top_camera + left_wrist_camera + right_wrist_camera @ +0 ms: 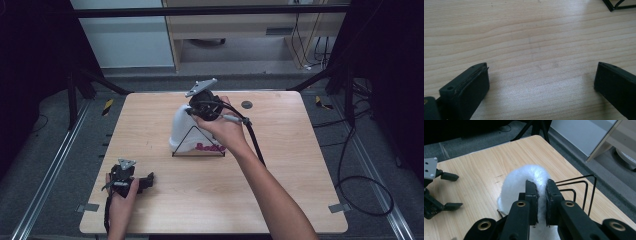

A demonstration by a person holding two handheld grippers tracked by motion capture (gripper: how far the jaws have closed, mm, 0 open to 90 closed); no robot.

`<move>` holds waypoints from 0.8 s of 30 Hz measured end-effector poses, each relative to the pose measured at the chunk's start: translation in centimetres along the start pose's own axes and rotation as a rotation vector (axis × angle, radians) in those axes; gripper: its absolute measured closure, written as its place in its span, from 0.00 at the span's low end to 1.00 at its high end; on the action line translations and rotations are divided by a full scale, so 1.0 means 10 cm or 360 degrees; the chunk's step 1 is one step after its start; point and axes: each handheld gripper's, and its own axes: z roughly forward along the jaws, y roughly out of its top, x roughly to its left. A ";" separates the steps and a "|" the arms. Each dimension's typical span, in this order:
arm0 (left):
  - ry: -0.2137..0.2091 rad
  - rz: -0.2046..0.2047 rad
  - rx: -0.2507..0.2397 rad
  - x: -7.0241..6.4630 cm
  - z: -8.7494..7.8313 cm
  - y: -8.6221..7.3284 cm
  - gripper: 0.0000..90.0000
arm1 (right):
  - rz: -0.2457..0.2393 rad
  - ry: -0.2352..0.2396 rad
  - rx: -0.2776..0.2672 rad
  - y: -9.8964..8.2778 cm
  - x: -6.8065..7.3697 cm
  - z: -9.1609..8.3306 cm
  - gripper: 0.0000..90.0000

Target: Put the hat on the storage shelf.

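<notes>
A white fluffy item [181, 132] with pink lettering leans on a black wire rack [198, 154] in the middle of the wooden table [280, 190]. My right gripper [191, 111] comes down on its top edge. In the right gripper view the two jaws [541, 187] are pinched on the white fluffy item [521, 176], with the wire rack [589, 195] just to their right. My left gripper [149, 181] rests on the table at the front left, open, with bare wood between its jaws [541, 75]. It also appears far left in the right gripper view [451, 191].
A small dark round disc [246, 104] lies on the table behind the rack. The right gripper's black cable [257, 145] trails along the forearm. A corner of the rack [615, 6] shows in the left gripper view. Dark floor and metal rails surround the table.
</notes>
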 end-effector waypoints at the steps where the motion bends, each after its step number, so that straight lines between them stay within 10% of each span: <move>1: 0.0000 0.0000 0.0000 0.00 0.00 0.00 0.00 | -0.0001 -0.0002 0.0001 0.00 0.00 0.00 0.92; 24: 0.0000 0.0000 0.0000 0.00 0.00 0.00 0.00 | 0.0020 -0.0001 0.0016 -0.07 0.04 0.08 0.91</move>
